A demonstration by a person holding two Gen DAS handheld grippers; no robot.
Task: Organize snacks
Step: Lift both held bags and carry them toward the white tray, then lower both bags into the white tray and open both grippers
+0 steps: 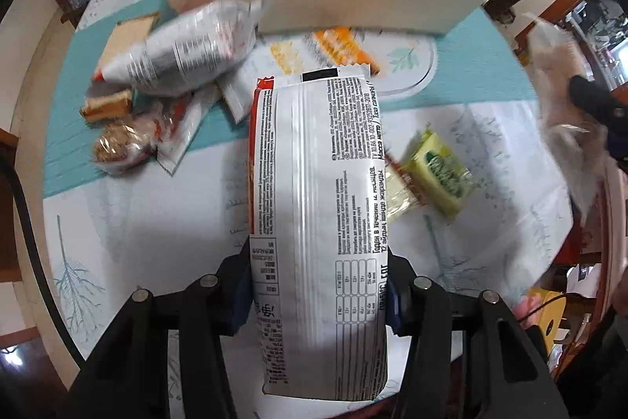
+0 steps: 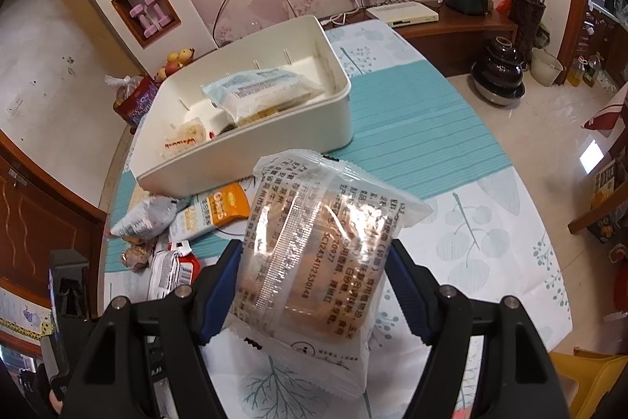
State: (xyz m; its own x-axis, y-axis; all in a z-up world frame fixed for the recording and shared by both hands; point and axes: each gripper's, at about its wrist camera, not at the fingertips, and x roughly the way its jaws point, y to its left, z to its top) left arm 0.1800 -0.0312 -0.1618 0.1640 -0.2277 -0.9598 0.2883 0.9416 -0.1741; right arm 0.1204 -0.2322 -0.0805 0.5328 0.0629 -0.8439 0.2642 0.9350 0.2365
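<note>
Snacks clamped in both grippers: white packet [image 1: 318, 222] in left [image 1: 318, 305], clear cake bag [image 2: 314, 262] in right [image 2: 314, 285]; lower gently into bin [image 2: 251, 160] near tabletop's far edge.

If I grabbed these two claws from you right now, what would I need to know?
Left claw: shut on a long white printed snack packet, held above the table.
Right claw: shut on a clear-wrapped cake.
White bin at the table's far side already holds a few snacks.
Left to do: drop both packets in, then collect the loose pile and the yellow-green packet on the tablecloth.
</note>
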